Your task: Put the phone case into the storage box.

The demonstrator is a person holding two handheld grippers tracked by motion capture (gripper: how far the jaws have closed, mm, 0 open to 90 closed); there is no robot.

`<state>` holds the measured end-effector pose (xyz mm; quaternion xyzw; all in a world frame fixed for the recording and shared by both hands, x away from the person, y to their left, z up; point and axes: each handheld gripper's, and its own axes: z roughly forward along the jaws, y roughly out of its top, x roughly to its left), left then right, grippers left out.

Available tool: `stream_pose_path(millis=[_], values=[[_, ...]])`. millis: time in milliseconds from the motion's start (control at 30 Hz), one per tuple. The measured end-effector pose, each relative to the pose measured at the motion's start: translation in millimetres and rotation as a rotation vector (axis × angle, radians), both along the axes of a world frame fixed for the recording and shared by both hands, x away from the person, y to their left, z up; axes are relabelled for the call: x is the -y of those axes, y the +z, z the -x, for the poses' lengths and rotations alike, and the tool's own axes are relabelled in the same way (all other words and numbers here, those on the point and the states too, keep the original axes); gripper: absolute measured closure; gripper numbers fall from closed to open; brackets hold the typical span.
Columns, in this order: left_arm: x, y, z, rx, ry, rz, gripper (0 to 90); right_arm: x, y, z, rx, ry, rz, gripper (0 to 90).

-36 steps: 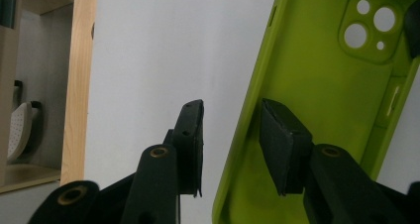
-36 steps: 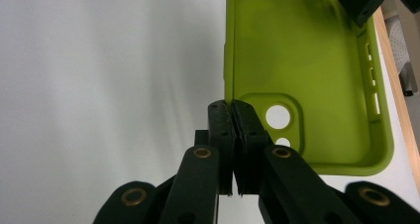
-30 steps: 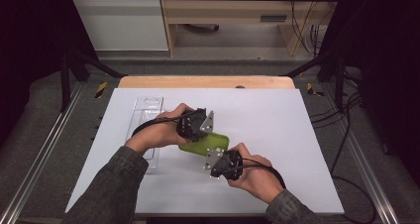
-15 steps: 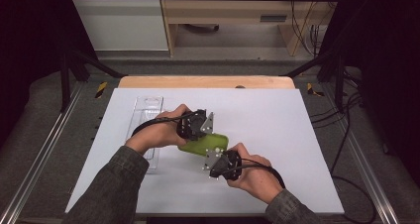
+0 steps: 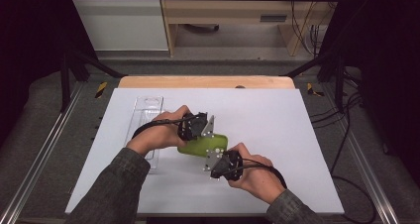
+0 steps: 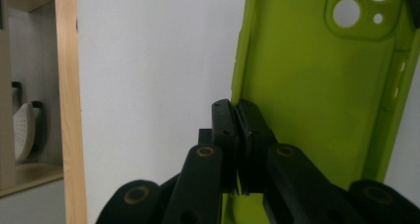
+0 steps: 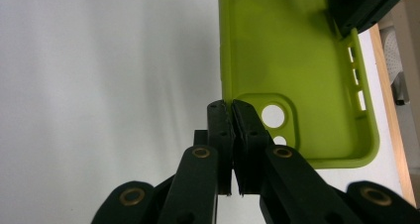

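- Green phone case [image 5: 204, 145]: lies open side up on the white table surface [image 5: 277, 120], near its middle, between the two grippers. Camera cut-outs [image 6: 346, 12] sit at the end nearer the right gripper.
- Left gripper [image 5: 200, 130]: its jaws have just been closing and now pinch one side wall of the case [image 6: 237, 110], pads pressed on the thin rim.
- Right gripper [image 5: 218, 160]: jaws clamped narrow on the case wall [image 7: 230, 105] beside the camera cut-outs [image 7: 273, 116].
- Clear plastic tray [image 5: 147, 110]: lies on the table surface to the left of the left hand [image 5: 161, 135], apart from the case.
- Wooden edge [image 5: 205, 82]: borders the far side of the table surface.
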<state>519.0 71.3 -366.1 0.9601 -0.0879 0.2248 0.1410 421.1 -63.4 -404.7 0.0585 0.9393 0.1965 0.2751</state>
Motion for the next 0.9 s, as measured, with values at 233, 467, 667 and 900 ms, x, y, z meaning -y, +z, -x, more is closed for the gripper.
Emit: stream_pose_path(millis=[233,467,667,900], values=[[-2.0,-1.6,-0.5,0.003,-0.007,0.003,87.6,2.3,1.0,-0.9,0.015,0.013,-0.018,85.1],[-3.4,-3.2,-0.1,0.002,0.004,0.007,87.5,9.9,5.3,0.5,0.014,-0.022,-0.091,58.3],[-5.3,-4.4,-0.4,0.002,0.009,0.003,87.5,17.9,7.6,-1.8,0.019,-0.062,-0.136,38.8],[-8.8,-5.9,-0.3,0.019,0.019,0.002,87.5,29.0,10.7,-1.6,0.055,-0.098,-0.176,25.1]])
